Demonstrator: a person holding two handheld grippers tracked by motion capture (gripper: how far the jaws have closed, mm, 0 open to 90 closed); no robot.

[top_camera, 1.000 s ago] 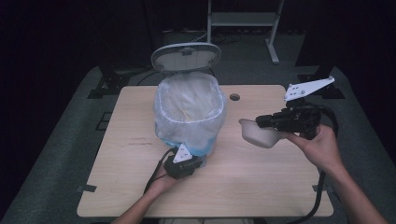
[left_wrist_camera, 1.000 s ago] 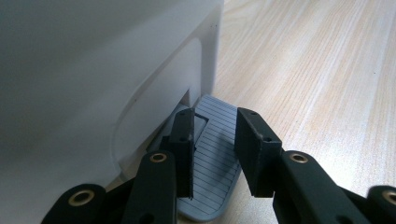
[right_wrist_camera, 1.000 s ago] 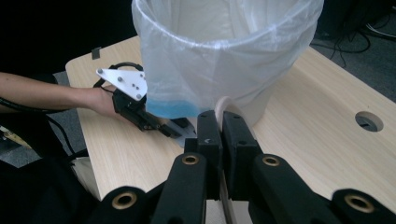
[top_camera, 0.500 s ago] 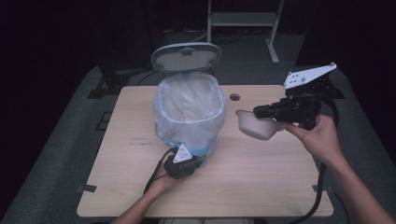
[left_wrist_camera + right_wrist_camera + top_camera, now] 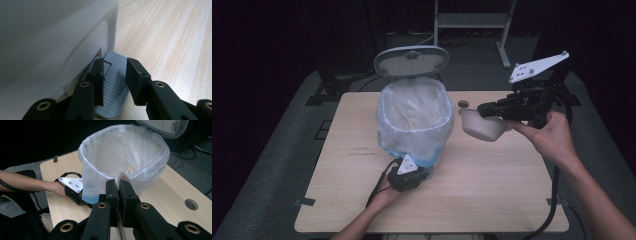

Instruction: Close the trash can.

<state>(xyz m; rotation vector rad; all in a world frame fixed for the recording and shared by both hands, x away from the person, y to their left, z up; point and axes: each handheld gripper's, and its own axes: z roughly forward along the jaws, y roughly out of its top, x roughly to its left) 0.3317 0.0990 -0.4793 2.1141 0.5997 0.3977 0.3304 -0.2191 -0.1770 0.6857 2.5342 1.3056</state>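
R gripper (image 5: pixel 482 109) clamped on bowl (image 5: pixel 482 126) rim, bowl held in air just beside bin (image 5: pixel 414 122). L gripper (image 5: pixel 115 75) jaws near-closed, pressing on bin pedal (image 5: pixel 115 82).

In the right gripper view the bowl (image 5: pixel 121 178) shows just a sliver of rim above the jaws; the rest is hidden behind them. The bin (image 5: pixel 50 37) is cut off by the left gripper view's top and left edges, and its pedal (image 5: pixel 113 85) lies partly under the jaws.
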